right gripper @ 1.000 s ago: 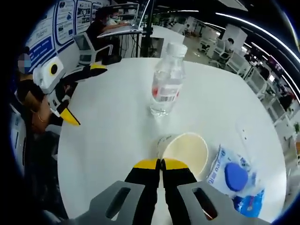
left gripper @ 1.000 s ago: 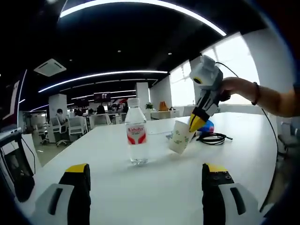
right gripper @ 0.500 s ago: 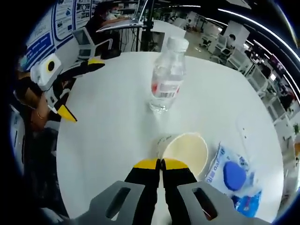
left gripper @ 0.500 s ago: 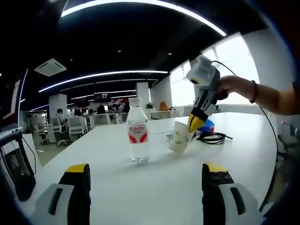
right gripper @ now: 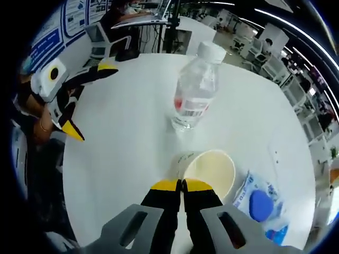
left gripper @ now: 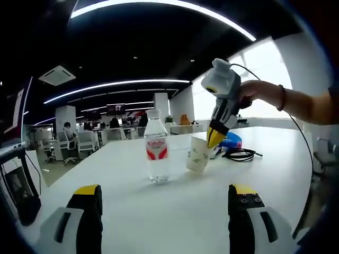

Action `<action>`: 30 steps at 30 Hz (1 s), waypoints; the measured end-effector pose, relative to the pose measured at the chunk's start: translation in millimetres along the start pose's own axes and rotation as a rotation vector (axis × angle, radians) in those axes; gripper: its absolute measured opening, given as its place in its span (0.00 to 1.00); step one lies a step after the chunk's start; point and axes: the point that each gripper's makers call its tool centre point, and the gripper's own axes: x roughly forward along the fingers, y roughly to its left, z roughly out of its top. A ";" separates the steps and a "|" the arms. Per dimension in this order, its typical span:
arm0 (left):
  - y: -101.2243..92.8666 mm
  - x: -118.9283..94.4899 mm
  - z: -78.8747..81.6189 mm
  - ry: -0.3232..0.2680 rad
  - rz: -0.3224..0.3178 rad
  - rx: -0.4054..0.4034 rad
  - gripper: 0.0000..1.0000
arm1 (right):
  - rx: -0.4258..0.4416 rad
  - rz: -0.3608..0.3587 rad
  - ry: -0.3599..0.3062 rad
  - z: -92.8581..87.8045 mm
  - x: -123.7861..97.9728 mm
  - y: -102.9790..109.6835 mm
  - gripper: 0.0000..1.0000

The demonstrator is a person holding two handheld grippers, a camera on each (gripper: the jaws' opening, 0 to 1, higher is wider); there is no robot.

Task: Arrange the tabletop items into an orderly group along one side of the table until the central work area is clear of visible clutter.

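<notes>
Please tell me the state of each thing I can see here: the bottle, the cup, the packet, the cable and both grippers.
Water bottle: upright on the table, cap on, untouched.
Paper cup: pinched at its rim, tilted, held above the table.
Right gripper: shut on the paper cup.
Left gripper: open, holding nothing.
Blue-and-white packet: lying flat beside the cup.
Black cable: coiled loosely on the table.

Tabletop: smooth, matt white. Bottle: clear glossy plastic. Cup: matt paper. Pouch: glossy plastic film.
</notes>
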 end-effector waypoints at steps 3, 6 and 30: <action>0.2 -0.4 0.2 -0.002 0.000 0.001 0.99 | -0.008 0.001 0.018 1.8 1.5 -2.0 0.01; 0.8 -0.9 0.4 -0.006 0.001 -0.001 0.99 | -0.014 0.004 0.027 4.5 3.2 -3.1 0.01; 4.1 -1.8 -2.7 -0.008 0.001 -0.008 0.99 | -0.111 0.020 0.160 12.4 11.4 -5.0 0.01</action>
